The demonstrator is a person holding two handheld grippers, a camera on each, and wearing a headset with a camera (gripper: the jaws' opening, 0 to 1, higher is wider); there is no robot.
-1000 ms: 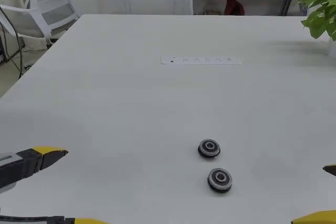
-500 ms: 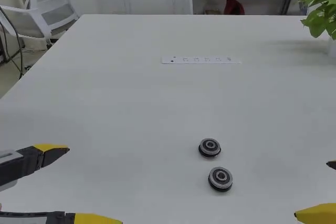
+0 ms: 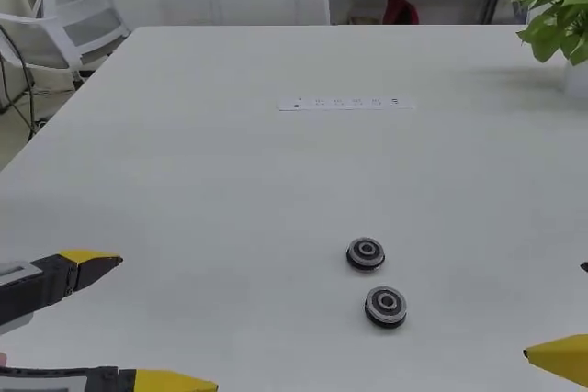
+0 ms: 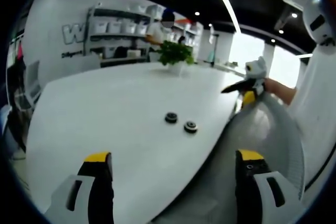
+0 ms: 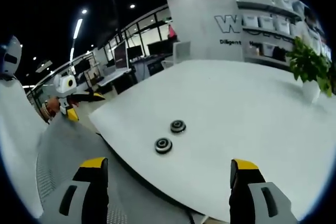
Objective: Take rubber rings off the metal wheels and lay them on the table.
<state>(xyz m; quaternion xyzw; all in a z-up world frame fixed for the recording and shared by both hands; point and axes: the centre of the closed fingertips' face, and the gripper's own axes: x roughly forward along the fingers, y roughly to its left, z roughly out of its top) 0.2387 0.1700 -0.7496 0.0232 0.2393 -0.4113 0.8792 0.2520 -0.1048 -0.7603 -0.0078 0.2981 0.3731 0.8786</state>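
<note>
Here, a wheel [image 3: 366, 254] and a second wheel [image 3: 385, 307] lie close together on the desk [image 3: 230, 181], lower centre-right of the head view, dark rings [image 3: 350, 260] on. The left tongs [image 3: 161, 323], lower left, and right tongs [image 3: 556, 309], lower right, are spread, well apart from them.

The left claw [image 4: 173, 157] is spread wide, its yellow-tipped jaws far apart with nothing between them. The right claw [image 5: 168, 164] gapes just as wide and is also empty. It is held well off to the left claw's right, with a hand [image 4: 282, 89] gripping it.
</note>
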